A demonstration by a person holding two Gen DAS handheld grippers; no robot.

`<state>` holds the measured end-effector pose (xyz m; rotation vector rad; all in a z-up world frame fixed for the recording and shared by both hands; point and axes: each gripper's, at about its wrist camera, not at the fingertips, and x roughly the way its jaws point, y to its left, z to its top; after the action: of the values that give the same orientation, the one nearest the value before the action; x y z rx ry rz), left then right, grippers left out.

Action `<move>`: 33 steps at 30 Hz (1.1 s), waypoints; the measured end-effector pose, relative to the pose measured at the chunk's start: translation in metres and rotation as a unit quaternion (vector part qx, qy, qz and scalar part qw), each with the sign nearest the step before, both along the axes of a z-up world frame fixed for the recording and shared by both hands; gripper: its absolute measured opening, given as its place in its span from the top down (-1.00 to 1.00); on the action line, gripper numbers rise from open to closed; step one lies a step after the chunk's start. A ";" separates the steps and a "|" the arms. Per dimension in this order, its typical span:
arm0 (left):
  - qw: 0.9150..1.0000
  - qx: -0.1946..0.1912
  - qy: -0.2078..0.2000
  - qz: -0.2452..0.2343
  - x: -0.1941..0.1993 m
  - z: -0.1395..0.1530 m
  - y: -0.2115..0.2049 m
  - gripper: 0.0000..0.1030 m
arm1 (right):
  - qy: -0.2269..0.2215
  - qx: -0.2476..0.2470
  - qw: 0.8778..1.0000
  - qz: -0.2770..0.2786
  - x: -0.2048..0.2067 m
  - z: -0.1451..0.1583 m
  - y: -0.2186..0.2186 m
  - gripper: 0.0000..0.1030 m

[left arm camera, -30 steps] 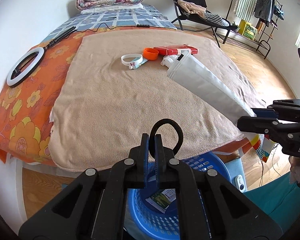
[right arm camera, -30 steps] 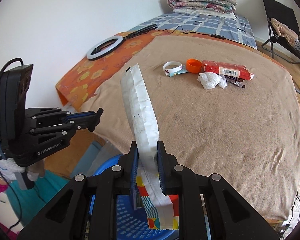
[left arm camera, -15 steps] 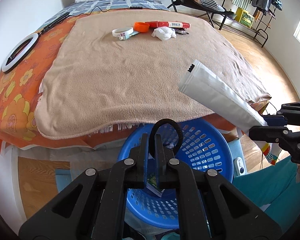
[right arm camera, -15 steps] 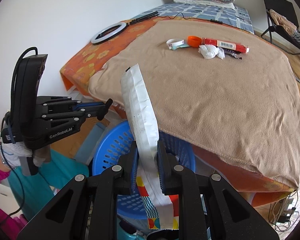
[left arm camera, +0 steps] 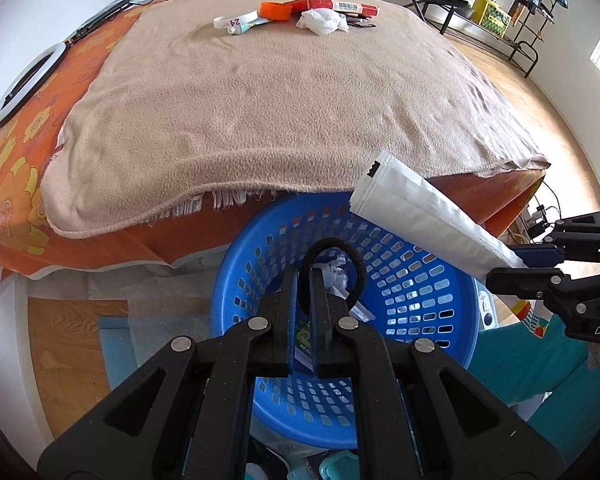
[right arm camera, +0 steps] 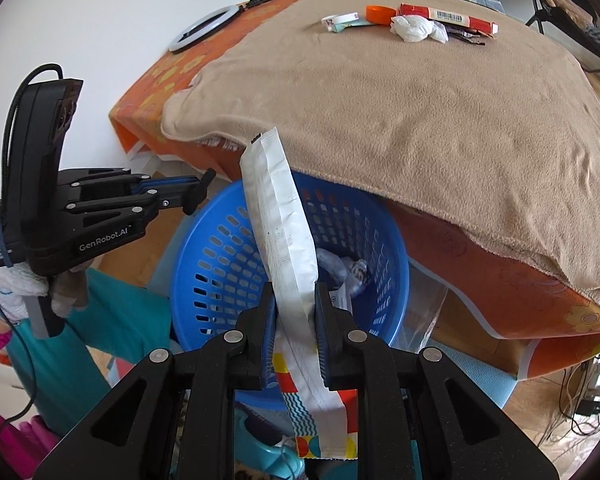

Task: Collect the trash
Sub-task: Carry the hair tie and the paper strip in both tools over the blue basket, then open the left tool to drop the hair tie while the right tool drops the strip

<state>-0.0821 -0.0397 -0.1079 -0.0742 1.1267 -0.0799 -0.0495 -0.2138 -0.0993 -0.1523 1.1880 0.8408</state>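
A blue perforated basket (left arm camera: 412,280) (right arm camera: 220,264) stands on the floor against the bed's near edge, with crumpled paper and wrappers inside. Over it my left gripper (left arm camera: 304,276) is shut on a black hair tie (left arm camera: 356,260), whose loop sticks up past the fingertips. My right gripper (right arm camera: 296,300) is shut on a long white snack bag (right arm camera: 280,216) with a coloured bottom end; the bag (left arm camera: 428,216) slants over the basket's right rim. In the right wrist view the left gripper (right arm camera: 202,190) shows at the left, held by a gloved hand.
On the tan blanket (left arm camera: 280,100) at the far end lie a white band (left arm camera: 236,21), an orange cap (left arm camera: 275,9), a red box (left arm camera: 340,5) and crumpled tissue (left arm camera: 322,22). A ring light (left arm camera: 28,84) rests on the orange sheet. A folding chair and clothes rack stand behind.
Both grippers have come back off the bed and sunk toward the basket, which now fills the middle of both views. The hair tie and snack bag stay gripped.
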 end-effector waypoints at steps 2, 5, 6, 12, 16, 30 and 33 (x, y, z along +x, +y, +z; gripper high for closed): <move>1.000 0.000 0.004 -0.001 -0.001 -0.004 -0.001 0.93 | 0.002 -0.003 1.000 0.000 0.000 -0.003 0.001 0.69; 1.000 -0.002 0.010 -0.002 0.000 -0.009 -0.001 0.93 | 0.008 -0.006 1.000 -0.001 0.001 -0.008 0.001 0.69; 1.000 -0.002 0.012 -0.002 0.000 -0.011 -0.001 0.93 | 0.010 -0.007 1.000 -0.001 0.001 -0.010 0.001 0.69; 1.000 -0.003 0.019 -0.003 0.001 -0.017 -0.001 0.93 | 0.017 -0.015 1.000 -0.002 0.002 -0.018 0.004 0.69; 1.000 -0.007 0.024 -0.003 0.002 -0.019 -0.001 0.93 | 0.020 -0.017 1.000 -0.004 0.005 -0.021 0.007 0.69; 1.000 -0.006 0.021 0.002 0.004 -0.020 0.001 0.17 | 0.009 -0.027 0.999 -0.020 0.012 -0.023 0.009 0.48; 1.000 -0.009 0.021 0.007 0.005 -0.019 0.002 0.17 | 0.008 -0.027 0.999 -0.025 0.014 -0.023 0.008 0.19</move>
<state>-0.0766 -0.0378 -0.1270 -0.0998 1.1671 -0.0766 -0.0353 -0.2059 -0.1226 -0.1608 1.2249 0.7673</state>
